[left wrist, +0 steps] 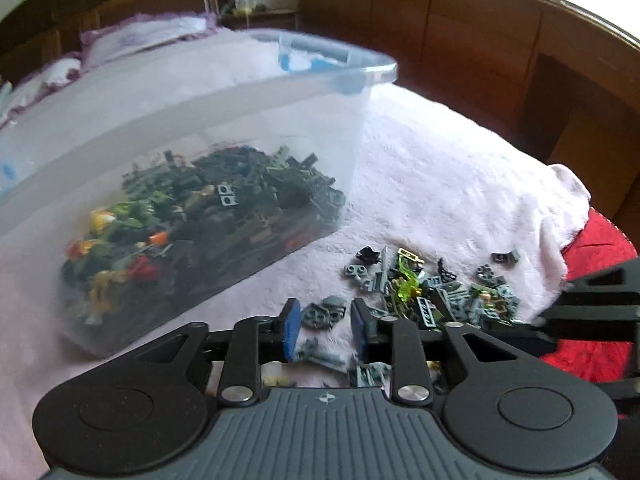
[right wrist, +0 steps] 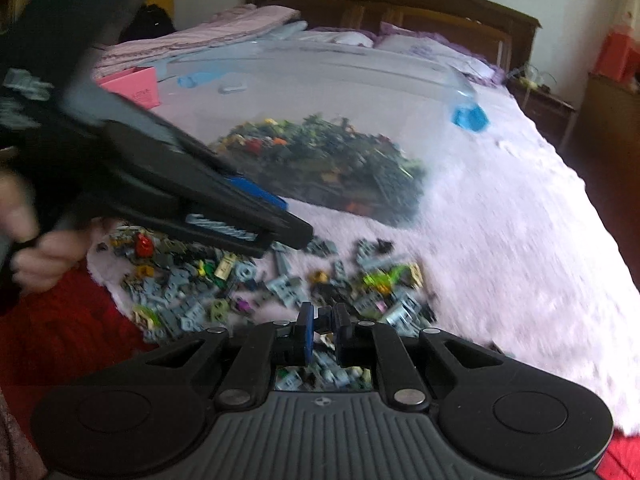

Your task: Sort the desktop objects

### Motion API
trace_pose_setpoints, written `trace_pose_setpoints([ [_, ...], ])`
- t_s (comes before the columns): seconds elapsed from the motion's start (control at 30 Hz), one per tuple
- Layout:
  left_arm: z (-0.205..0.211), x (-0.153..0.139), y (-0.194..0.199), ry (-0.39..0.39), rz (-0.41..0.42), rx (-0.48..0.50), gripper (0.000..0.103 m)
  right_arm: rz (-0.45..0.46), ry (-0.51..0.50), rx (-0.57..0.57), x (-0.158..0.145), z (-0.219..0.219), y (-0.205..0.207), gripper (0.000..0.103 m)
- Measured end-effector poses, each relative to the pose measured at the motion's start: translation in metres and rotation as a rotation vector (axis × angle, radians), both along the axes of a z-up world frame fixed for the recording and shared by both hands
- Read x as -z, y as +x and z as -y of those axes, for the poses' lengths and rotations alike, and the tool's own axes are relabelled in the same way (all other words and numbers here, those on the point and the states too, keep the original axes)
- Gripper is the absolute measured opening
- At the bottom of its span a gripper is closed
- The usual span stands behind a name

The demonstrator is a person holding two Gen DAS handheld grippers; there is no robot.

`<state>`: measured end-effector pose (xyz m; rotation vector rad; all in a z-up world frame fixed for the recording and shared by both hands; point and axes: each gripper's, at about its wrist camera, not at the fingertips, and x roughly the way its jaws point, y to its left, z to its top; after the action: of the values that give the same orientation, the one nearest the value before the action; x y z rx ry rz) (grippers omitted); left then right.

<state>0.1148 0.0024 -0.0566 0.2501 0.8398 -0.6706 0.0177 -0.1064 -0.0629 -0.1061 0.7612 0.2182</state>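
Beside the clear plastic storage bin (left wrist: 256, 128), both grippers tilt down over a fluffy white blanket (left wrist: 460, 184). The left gripper (left wrist: 326, 328) hangs with its blue-padded jaws parted, nothing pinched, small grey pieces lying on the blanket between them. The right gripper (right wrist: 323, 326) is clenched on a small dark piece (right wrist: 324, 314). A loose heap of grey, green and black toy building bricks (right wrist: 248, 280) lies just in front of the bin, which holds a dark mound of similar bricks. A hand (right wrist: 36, 248) grips the left tool's handle.
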Motion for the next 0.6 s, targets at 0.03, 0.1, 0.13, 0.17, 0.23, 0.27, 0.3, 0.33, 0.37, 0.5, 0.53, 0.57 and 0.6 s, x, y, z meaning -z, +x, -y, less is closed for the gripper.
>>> trace_pose_setpoints([
  [0.03, 0.0, 0.003, 0.004, -0.004, -0.016, 0.0, 0.032, -0.002, 0.004, 0.012, 0.001, 0.004, -0.002, 0.011],
  [0.1, -0.002, 0.008, 0.011, -0.008, -0.044, -0.003, 0.032, -0.006, 0.018, 0.031, 0.003, 0.01, -0.003, 0.011],
  [0.13, -0.002, 0.011, 0.011, -0.005, -0.051, -0.004, 0.03, -0.008, 0.027, 0.039, 0.004, 0.012, -0.003, 0.011],
  [0.17, -0.003, 0.013, 0.012, -0.002, -0.058, -0.005, 0.023, -0.01, 0.036, 0.047, 0.005, 0.015, -0.003, 0.011],
  [0.23, -0.003, 0.017, 0.008, 0.002, -0.053, -0.011, 0.018, -0.014, 0.051, 0.06, 0.007, 0.019, -0.002, 0.011],
  [0.27, -0.002, 0.016, 0.008, 0.002, -0.048, -0.019, 0.017, -0.013, 0.056, 0.064, 0.008, 0.02, -0.001, 0.011],
  [0.3, -0.003, 0.015, 0.007, 0.001, -0.042, -0.027, 0.016, -0.013, 0.06, 0.067, 0.008, 0.021, -0.001, 0.011],
  [0.33, -0.003, 0.013, 0.005, -0.003, -0.036, -0.035, 0.015, -0.011, 0.061, 0.067, 0.007, 0.021, -0.001, 0.011],
  [0.37, -0.003, 0.011, 0.003, -0.006, -0.029, -0.043, 0.013, -0.009, 0.062, 0.067, 0.007, 0.021, -0.001, 0.011],
  [0.5, -0.009, -0.002, -0.008, -0.032, -0.001, -0.071, 0.011, 0.003, 0.059, 0.061, 0.004, 0.018, -0.002, 0.011],
  [0.53, -0.011, -0.006, -0.012, -0.04, 0.009, -0.077, 0.011, 0.009, 0.058, 0.059, 0.001, 0.017, -0.002, 0.011],
  [0.57, -0.014, -0.012, -0.016, -0.047, 0.019, -0.084, 0.011, 0.015, 0.057, 0.057, -0.001, 0.016, -0.002, 0.011],
  [0.6, -0.017, -0.017, -0.018, -0.053, 0.028, -0.091, 0.011, 0.021, 0.056, 0.054, -0.003, 0.015, -0.002, 0.011],
])
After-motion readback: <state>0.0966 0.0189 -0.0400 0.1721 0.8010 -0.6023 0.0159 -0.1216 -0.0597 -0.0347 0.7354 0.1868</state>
